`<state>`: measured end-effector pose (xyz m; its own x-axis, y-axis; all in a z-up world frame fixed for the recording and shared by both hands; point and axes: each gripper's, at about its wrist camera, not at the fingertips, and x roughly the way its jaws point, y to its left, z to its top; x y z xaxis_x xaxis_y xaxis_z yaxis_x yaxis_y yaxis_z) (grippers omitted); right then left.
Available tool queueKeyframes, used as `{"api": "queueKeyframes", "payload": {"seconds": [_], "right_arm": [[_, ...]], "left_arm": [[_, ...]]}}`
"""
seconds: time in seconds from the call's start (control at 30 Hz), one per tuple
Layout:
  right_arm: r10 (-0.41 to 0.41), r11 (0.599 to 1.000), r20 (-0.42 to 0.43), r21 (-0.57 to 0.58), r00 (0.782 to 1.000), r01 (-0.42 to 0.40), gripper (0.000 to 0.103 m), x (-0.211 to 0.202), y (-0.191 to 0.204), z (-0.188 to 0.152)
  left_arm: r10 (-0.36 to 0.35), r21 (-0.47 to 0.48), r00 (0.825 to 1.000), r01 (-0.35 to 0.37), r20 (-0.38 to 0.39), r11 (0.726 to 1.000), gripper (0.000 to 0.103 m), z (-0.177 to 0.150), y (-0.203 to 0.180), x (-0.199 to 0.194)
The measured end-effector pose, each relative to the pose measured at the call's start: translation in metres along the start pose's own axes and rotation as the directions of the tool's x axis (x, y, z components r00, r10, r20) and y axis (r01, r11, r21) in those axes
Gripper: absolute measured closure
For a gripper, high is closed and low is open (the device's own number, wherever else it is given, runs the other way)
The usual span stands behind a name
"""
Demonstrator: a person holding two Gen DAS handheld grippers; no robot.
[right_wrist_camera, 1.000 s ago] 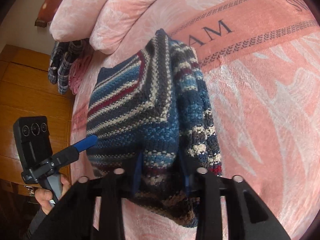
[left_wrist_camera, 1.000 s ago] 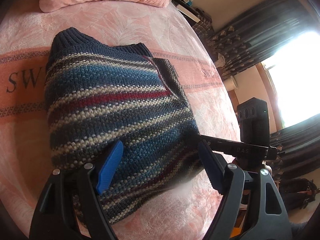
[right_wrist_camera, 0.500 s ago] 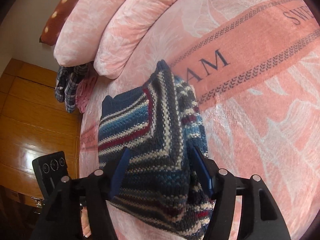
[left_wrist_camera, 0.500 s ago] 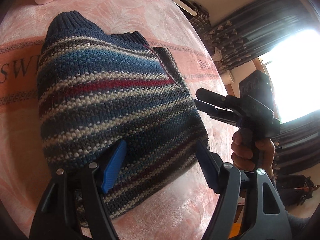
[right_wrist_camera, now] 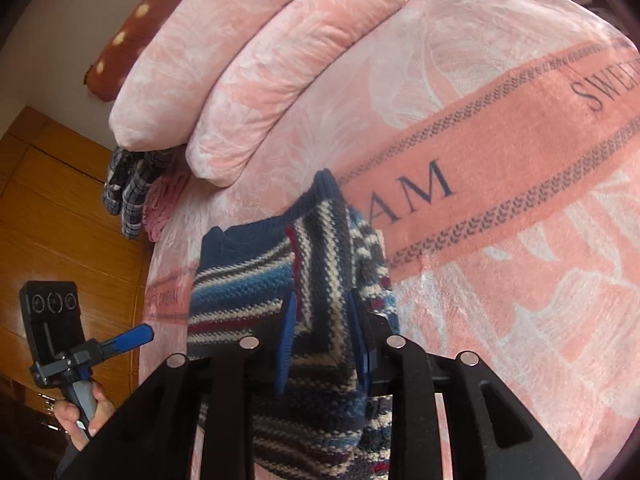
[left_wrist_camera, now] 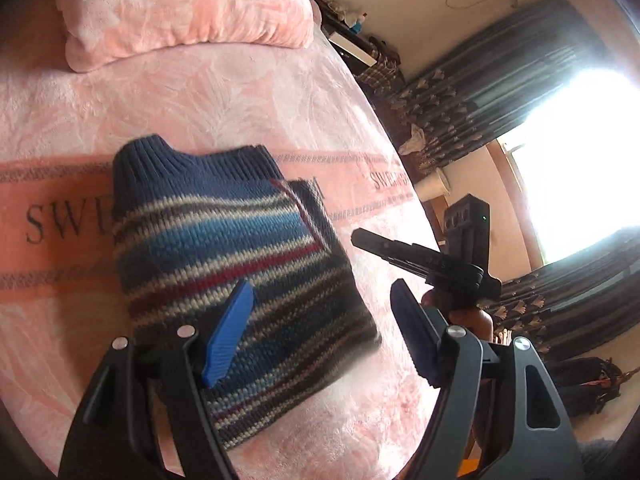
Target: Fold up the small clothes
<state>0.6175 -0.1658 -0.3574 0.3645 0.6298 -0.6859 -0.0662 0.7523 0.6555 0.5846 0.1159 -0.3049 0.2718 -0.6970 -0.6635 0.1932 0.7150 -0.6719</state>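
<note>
Wood panelling (right_wrist_camera: 60,216) fills the far left of my right claw's view, and in front of it a hand (right_wrist_camera: 82,412) grips my left claw (right_wrist_camera: 132,338), one blue finger pointing toward the bed. In its own view my left claw (left_wrist_camera: 320,334) hangs spread wide above the near edge of the sweater (left_wrist_camera: 236,264), pinching nothing; its left blue pad (left_wrist_camera: 229,338) hovers over the knit and the right pad sits past the sweater's right edge. The striped sweater lies folded on the pink blanket (left_wrist_camera: 224,92), dark ribbed collar pointing toward the pillows (left_wrist_camera: 184,20), covering part of the lettered band (left_wrist_camera: 52,220) woven across the bed. Checked cloth (right_wrist_camera: 128,184) is bunched at the bed's left side below the pillows. Further right, my right claw (right_wrist_camera: 324,344) is pinching a fold of the sweater between its blue pads, the knit bunched between them and hanging down in front. Beyond the bed, at the far right, dark curtains (left_wrist_camera: 492,92) frame a bright window (left_wrist_camera: 576,160).
</note>
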Motion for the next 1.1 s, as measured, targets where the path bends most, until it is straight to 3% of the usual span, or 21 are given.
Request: {"api": "queueKeyframes", "payload": {"seconds": [0.1,0.17,0.23,0.27,0.33,0.43,0.53,0.6,0.67,0.7,0.77,0.83,0.87,0.9,0.97,1.1], "right_arm": [[0.021,0.996,-0.088,-0.079,0.996,-0.028,0.076,0.028,0.023,0.013],[-0.024,0.993,-0.152,-0.120,0.988,0.006,0.070,0.053,0.025,0.016],[-0.130,0.983,-0.172,-0.151,0.977,0.104,0.096,0.075,0.010,0.016],[-0.101,0.989,-0.181,-0.127,0.978,0.079,0.096,0.080,-0.003,0.018],[-0.028,0.999,-0.188,-0.035,0.982,0.022,0.098,0.077,-0.021,0.023],[-0.055,0.996,-0.175,-0.077,0.983,0.042,0.098,0.058,-0.009,0.017],[-0.022,0.990,-0.150,-0.140,0.988,0.001,0.092,0.022,0.009,-0.007],[0.005,0.986,-0.172,-0.161,0.985,-0.033,0.092,0.013,0.014,-0.029],[-0.092,0.980,-0.174,-0.191,0.981,0.058,0.098,0.024,0.007,-0.044],[-0.132,0.972,-0.164,-0.214,0.978,0.095,0.098,0.033,0.000,-0.049],[-0.134,0.972,-0.136,-0.211,0.982,0.103,0.098,0.034,-0.001,-0.056],[-0.145,0.969,-0.127,-0.217,0.981,0.115,0.095,0.016,0.014,-0.056],[-0.108,0.975,-0.118,-0.206,0.987,0.082,0.092,0.002,0.019,-0.059],[-0.073,0.976,-0.111,-0.211,0.991,0.048,0.092,-0.011,0.025,-0.064],[-0.080,0.972,-0.116,-0.230,0.990,0.052,0.092,-0.026,0.029,-0.077],[-0.146,0.977,-0.209,-0.184,0.967,0.108,0.098,0.006,-0.006,-0.098]], "left_arm": [[0.050,-0.028,0.998,-0.051,-0.036,0.998,0.034,0.025,0.021,0.011],[0.071,-0.050,0.992,-0.076,-0.101,0.996,0.035,0.031,0.039,0.033],[0.096,-0.083,0.984,-0.109,-0.153,0.991,0.036,0.027,0.061,0.053],[0.113,-0.100,0.980,-0.131,-0.165,0.986,0.040,0.025,0.070,0.063],[0.121,-0.106,0.981,-0.138,-0.154,0.985,0.040,0.021,0.076,0.073],[0.125,-0.106,0.984,-0.139,-0.125,0.985,0.040,0.022,0.062,0.056],[0.086,-0.030,0.994,-0.088,-0.062,0.996,0.040,0.005,0.038,0.020],[0.046,-0.008,0.995,-0.047,-0.086,0.999,0.041,-0.015,0.029,0.014],[0.071,-0.019,0.986,-0.074,-0.154,0.997,0.044,-0.031,0.035,0.034],[0.096,-0.021,0.982,-0.100,-0.164,0.995,0.054,-0.038,0.041,0.044],[0.133,-0.023,0.977,-0.138,-0.170,0.990,0.059,-0.044,0.050,0.057],[0.131,-0.059,0.979,-0.141,-0.156,0.988,0.058,-0.040,0.050,0.049],[0.112,-0.078,0.985,-0.122,-0.128,0.989,0.051,-0.039,0.047,0.037],[0.081,-0.077,0.992,-0.089,-0.099,0.993,0.046,-0.043,0.041,0.023],[0.056,-0.030,0.995,-0.059,-0.082,0.998,0.044,-0.056,0.027,0.003],[0.141,-0.005,0.973,-0.144,-0.181,0.990,0.043,-0.087,0.039,0.030]]}}
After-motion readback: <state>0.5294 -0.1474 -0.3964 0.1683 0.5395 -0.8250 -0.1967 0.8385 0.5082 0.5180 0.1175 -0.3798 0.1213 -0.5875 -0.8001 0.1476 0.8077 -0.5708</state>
